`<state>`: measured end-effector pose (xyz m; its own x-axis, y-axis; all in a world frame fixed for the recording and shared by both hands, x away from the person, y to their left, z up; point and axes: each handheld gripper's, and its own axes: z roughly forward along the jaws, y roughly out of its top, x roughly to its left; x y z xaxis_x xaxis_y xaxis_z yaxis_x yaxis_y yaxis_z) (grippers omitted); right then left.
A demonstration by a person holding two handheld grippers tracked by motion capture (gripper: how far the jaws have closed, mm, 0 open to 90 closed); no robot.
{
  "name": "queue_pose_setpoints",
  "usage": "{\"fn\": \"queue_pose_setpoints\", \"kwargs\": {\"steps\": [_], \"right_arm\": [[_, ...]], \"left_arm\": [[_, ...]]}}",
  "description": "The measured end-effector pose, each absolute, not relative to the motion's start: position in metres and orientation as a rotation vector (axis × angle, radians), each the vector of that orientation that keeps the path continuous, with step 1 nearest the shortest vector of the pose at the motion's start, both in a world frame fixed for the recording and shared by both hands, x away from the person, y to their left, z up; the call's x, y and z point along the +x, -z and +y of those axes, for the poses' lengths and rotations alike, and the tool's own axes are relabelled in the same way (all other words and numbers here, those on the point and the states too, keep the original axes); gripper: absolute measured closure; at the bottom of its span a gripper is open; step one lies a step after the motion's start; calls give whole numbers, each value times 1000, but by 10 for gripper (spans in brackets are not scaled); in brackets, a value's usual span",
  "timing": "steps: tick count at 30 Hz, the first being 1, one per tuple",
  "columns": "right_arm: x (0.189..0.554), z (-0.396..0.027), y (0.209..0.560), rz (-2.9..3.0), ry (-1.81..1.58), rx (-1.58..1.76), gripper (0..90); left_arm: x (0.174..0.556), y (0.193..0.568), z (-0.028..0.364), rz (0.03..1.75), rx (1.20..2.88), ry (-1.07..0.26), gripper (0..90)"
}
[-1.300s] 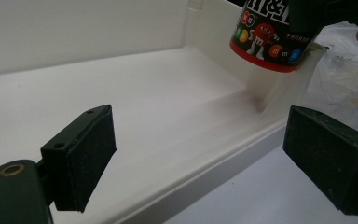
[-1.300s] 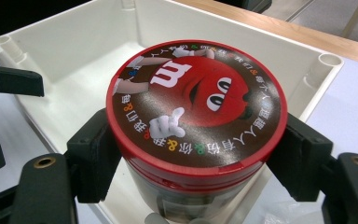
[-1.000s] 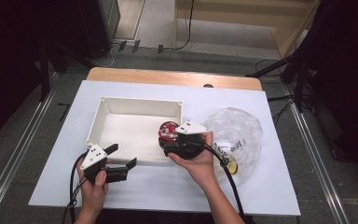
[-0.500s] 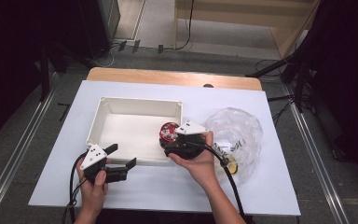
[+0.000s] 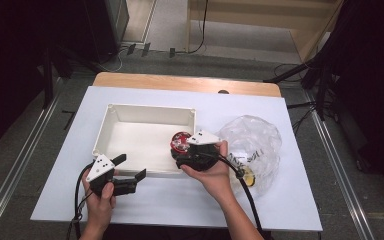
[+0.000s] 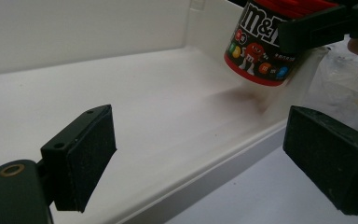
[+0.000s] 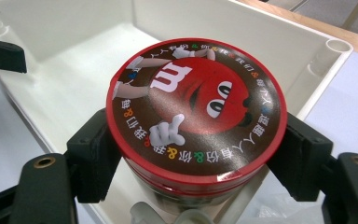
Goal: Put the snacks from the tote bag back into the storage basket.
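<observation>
A round candy tub (image 7: 196, 121) with a red cartoon lid hangs above the near right corner of the white bin (image 5: 130, 112), clear of its floor. My right gripper (image 7: 196, 154) is shut on the tub, one pad on each side below the lid. From the left gripper view, the tub (image 6: 261, 46) shows red and brown at the upper right, lifted over the bin's floor (image 6: 158, 93). My left gripper (image 5: 130, 172) stands open on the table in front of the bin's near wall, jaws wide with nothing between them.
A crumpled clear plastic bag (image 5: 252, 145) lies on the white tabletop (image 5: 300, 200) right of the bin, with a small yellow item (image 5: 248, 176) under it. A wooden table edge (image 5: 180, 82) runs behind. Cables trail from both grippers toward the near edge.
</observation>
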<state>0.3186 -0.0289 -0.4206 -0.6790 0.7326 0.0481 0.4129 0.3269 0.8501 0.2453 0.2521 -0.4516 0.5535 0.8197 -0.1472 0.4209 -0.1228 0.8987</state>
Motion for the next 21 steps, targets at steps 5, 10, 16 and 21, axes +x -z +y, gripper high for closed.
{"fn": "queue_pose_setpoints", "kwargs": {"steps": [5, 10, 16, 21], "right_arm": [[318, -27, 422, 2263, -1290, 998, 256], [319, -25, 424, 2274, -1287, 989, 256], [321, -23, 426, 2295, -1280, 980, 256], [323, -22, 427, 2304, -1281, 972, 256]], "left_arm": [[245, 452, 252, 1035, 1746, -477, 96], [245, 452, 252, 1035, 1744, -477, 96], [245, 451, 252, 1034, 1746, -476, 96], [245, 452, 252, 1032, 1747, -476, 96]]}}
